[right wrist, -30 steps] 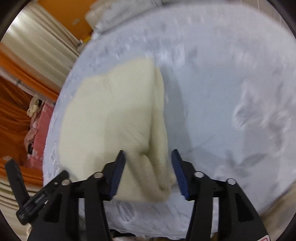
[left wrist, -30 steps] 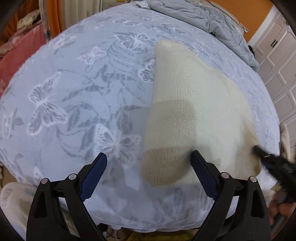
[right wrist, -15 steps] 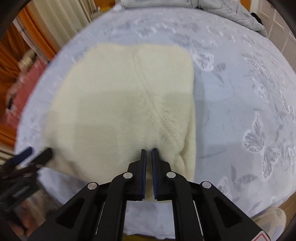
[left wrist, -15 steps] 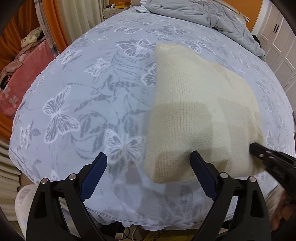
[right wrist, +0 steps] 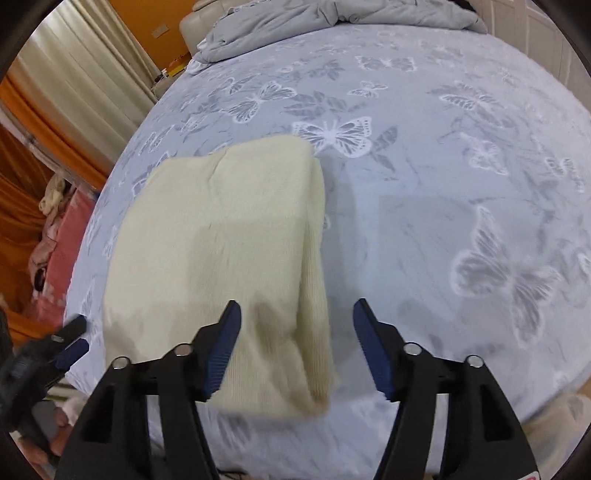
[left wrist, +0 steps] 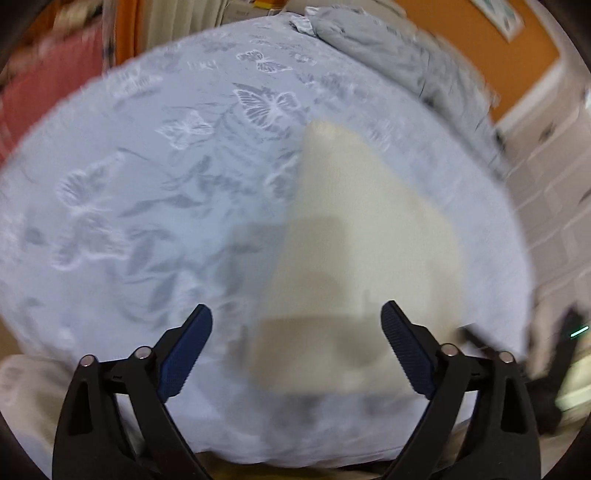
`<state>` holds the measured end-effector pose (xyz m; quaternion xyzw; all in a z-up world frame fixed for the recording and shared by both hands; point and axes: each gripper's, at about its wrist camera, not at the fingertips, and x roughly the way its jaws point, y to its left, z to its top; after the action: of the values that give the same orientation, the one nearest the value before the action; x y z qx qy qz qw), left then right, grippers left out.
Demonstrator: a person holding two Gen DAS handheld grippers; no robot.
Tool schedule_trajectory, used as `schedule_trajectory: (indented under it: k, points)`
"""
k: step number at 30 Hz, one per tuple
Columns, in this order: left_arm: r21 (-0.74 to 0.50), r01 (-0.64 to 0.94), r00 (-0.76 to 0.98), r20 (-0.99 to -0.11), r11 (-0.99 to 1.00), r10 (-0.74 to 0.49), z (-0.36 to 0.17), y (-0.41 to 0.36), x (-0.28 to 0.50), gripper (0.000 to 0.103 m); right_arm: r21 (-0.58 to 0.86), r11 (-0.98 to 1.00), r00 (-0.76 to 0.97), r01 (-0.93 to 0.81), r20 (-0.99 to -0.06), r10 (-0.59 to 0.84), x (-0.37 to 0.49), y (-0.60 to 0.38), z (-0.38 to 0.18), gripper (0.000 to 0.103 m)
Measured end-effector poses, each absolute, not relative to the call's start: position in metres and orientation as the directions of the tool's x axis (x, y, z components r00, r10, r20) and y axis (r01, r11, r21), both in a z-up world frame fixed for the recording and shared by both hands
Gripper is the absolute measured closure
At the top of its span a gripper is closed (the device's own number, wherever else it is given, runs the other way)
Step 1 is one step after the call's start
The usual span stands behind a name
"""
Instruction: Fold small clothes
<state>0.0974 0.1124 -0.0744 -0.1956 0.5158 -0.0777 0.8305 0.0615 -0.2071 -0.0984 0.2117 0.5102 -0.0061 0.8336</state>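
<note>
A cream knitted garment point(right wrist: 221, 258) lies folded flat near the front edge of the bed, also in the blurred left wrist view point(left wrist: 354, 251). My left gripper point(left wrist: 295, 347) is open over the garment's near left corner, holding nothing. My right gripper point(right wrist: 295, 343) is open with its jaws on either side of the garment's near right folded edge, holding nothing. The left gripper also shows at the left edge of the right wrist view point(right wrist: 62, 347).
The bed has a pale blue butterfly-print sheet point(right wrist: 461, 203). A grey duvet point(right wrist: 332, 18) is bunched at the far end. Orange curtains point(right wrist: 22, 184) and pink bedding point(right wrist: 55, 251) lie to the left. White cabinet doors point(left wrist: 554, 192) stand to the right.
My right gripper closed on the garment's near edge half a second ago and has opened again. The left gripper stayed open and the view shifted, now blurred by motion.
</note>
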Motion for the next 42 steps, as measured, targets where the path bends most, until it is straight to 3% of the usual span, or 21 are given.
schedule_trajectory:
  k: [1, 3, 4, 5, 7, 9, 13, 14, 16, 17, 20, 23, 25, 28, 35, 38, 42]
  points:
    - [-0.448, -0.089, 0.45, -0.815, 0.889, -0.366, -0.078, 0.116, 0.109, 0.006, 0.374, 0.898, 0.472, 0.231, -0.851, 0.232, 0.068, -0.208, -0.105, 0.029]
    - [-0.46, -0.135, 0.384, -0.841, 0.878, -0.381, -0.1, 0.116, 0.128, 0.005, 0.441, 0.855, 0.408, 0.272, -0.858, 0.313, 0.087, -0.209, -0.132, 0.022]
    - [-0.458, -0.163, 0.342, -0.857, 0.874, -0.386, -0.114, 0.115, 0.135, 0.006, 0.471, 0.831, 0.382, 0.296, -0.855, 0.349, 0.092, -0.21, -0.144, 0.027]
    - [-0.479, -0.179, 0.312, -0.856, 0.859, -0.412, -0.126, 0.115, 0.14, 0.005, 0.548, 0.781, 0.402, 0.299, -0.815, 0.418, 0.094, -0.211, -0.15, 0.039]
    - [-0.551, -0.188, 0.316, -0.818, 0.813, -0.481, -0.134, 0.115, 0.144, 0.023, 0.56, 0.781, 0.43, 0.276, -0.799, 0.42, 0.096, -0.211, -0.137, 0.068]
    - [-0.551, -0.165, 0.337, -0.811, 0.818, -0.479, -0.117, 0.108, 0.145, 0.042, 0.542, 0.822, 0.505, 0.176, -0.767, 0.397, 0.089, -0.207, -0.101, 0.073]
    - [-0.494, -0.012, 0.402, -0.799, 0.869, -0.448, -0.084, 0.087, 0.139, 0.054, 0.468, 0.874, 0.583, 0.128, -0.749, 0.316, 0.071, -0.21, -0.073, 0.072]
    - [-0.461, -0.007, 0.399, -0.815, 0.887, -0.421, -0.087, 0.083, 0.139, 0.053, 0.406, 0.901, 0.526, 0.152, -0.805, 0.274, 0.077, -0.209, -0.094, 0.072]
    - [-0.41, -0.003, 0.367, -0.849, 0.912, -0.38, -0.11, 0.073, 0.145, 0.038, 0.348, 0.919, 0.434, 0.186, -0.868, 0.24, 0.085, -0.21, -0.131, 0.062]
    - [-0.417, -0.017, 0.37, -0.847, 0.909, -0.382, -0.115, 0.072, 0.145, 0.024, 0.382, 0.903, 0.461, 0.198, -0.849, 0.258, 0.082, -0.216, -0.131, 0.061]
    - [-0.372, -0.045, 0.393, -0.86, 0.927, -0.326, -0.107, 0.068, 0.141, 0.024, 0.438, 0.861, 0.543, 0.26, -0.803, 0.245, 0.062, -0.23, -0.097, 0.06]
    - [-0.288, 0.008, 0.418, -0.869, 0.958, -0.265, -0.093, 0.059, 0.134, 0.025, 0.437, 0.873, 0.63, 0.214, -0.745, 0.219, 0.035, -0.225, -0.067, 0.061]
    - [-0.231, 0.037, 0.434, -0.872, 0.972, -0.224, -0.086, 0.052, 0.129, 0.025, 0.343, 0.919, 0.567, 0.196, -0.804, 0.179, 0.034, -0.212, -0.079, 0.067]
    - [-0.204, 0.055, 0.434, -0.877, 0.977, -0.208, -0.084, 0.047, 0.124, 0.025, 0.221, 0.955, 0.456, 0.2, -0.883, 0.109, 0.04, -0.206, -0.12, 0.067]
    - [-0.095, 0.085, 0.453, -0.883, 0.992, -0.123, -0.07, 0.042, 0.091, 0.022, 0.269, 0.945, 0.56, 0.185, -0.819, 0.123, 0.012, -0.208, -0.063, 0.067]
    - [-0.056, 0.09, 0.48, -0.872, 0.994, -0.093, -0.064, 0.039, 0.075, 0.013, 0.23, 0.96, 0.593, 0.158, -0.8, 0.093, -0.013, -0.198, -0.05, 0.06]
    - [-0.014, 0.11, 0.497, -0.865, 0.994, -0.067, -0.065, 0.03, 0.052, 0.01, 0.208, 0.955, 0.633, 0.21, -0.773, 0.03, -0.046, -0.192, -0.055, 0.036]
